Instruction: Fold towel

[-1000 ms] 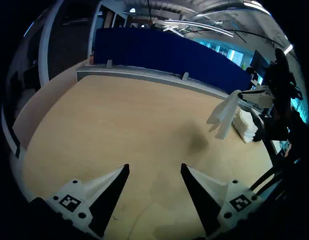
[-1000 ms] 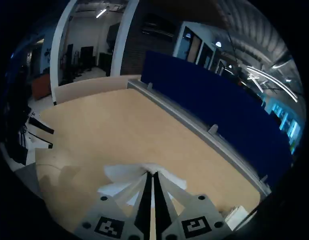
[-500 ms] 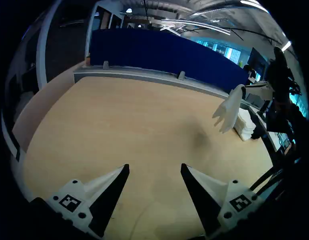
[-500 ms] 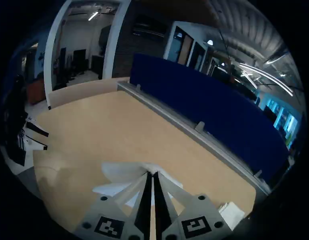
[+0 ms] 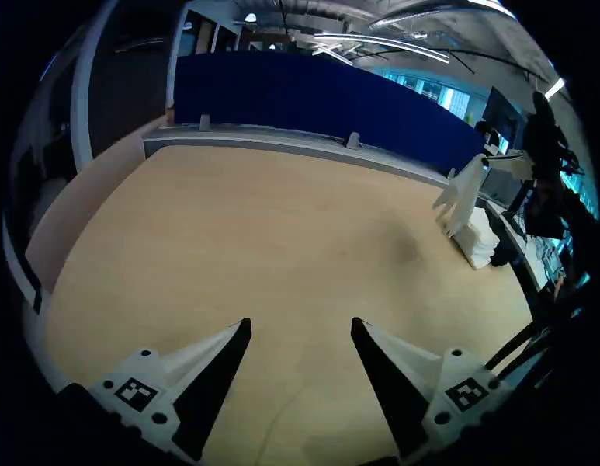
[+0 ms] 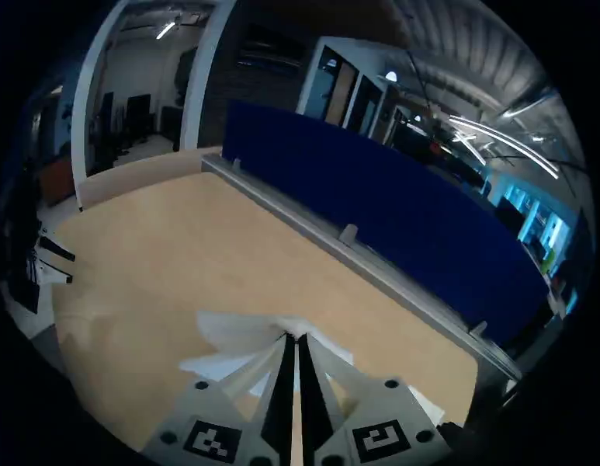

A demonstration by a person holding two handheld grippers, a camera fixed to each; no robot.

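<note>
Hovering low at the near edge, left tool had its fingers apart, gripping nothing. Desk ahead of it was bare wood, with a blue divider along the far side. Further right, towel hung limp in the air from right tool, just above a stack of folded towels at the desk's right edge. Right gripper view: fingers together, clamped on white cloth bunched at the tips. Looked like the fetch step, no fold made yet. Next move probably calls for bringing the towel to the open middle, laying it flat, left tool taking a free corner.
</note>
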